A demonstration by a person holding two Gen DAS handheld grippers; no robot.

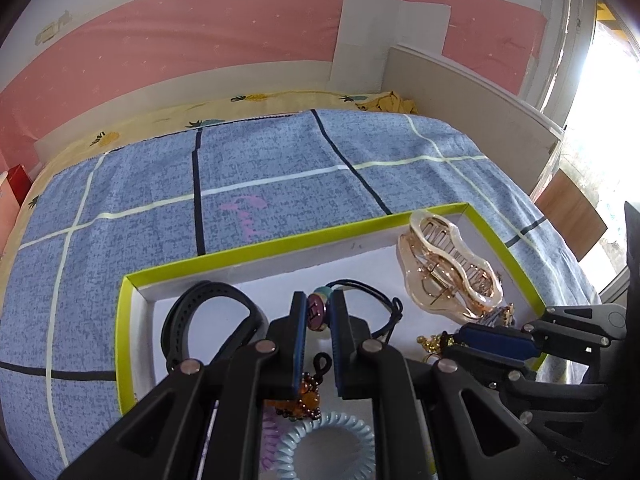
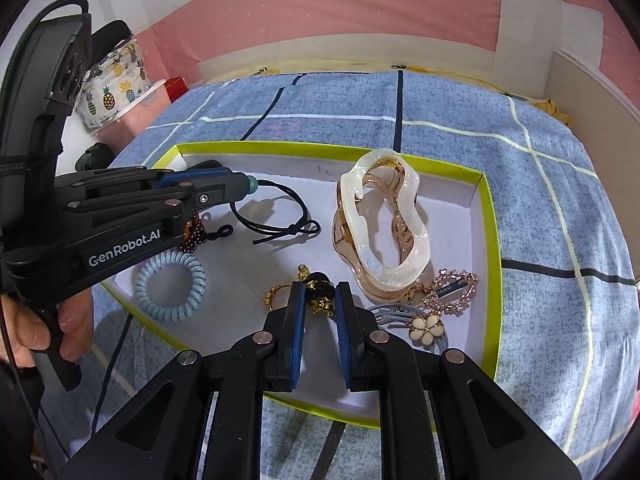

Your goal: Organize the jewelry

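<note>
On the lime-rimmed tray [image 2: 486, 216], bead charm [image 1: 318, 312] between left jaws.

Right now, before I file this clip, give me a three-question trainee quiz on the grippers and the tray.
1. True or false: the left gripper is shut on the bead of the black cord tie.
2. What does the right gripper clamp? A) blue spiral tie B) black-and-gold ornament C) pearly claw clip
3. Fill in: the tray has a rim coloured ____.
Key: 1 true; 2 B; 3 lime green.
</note>
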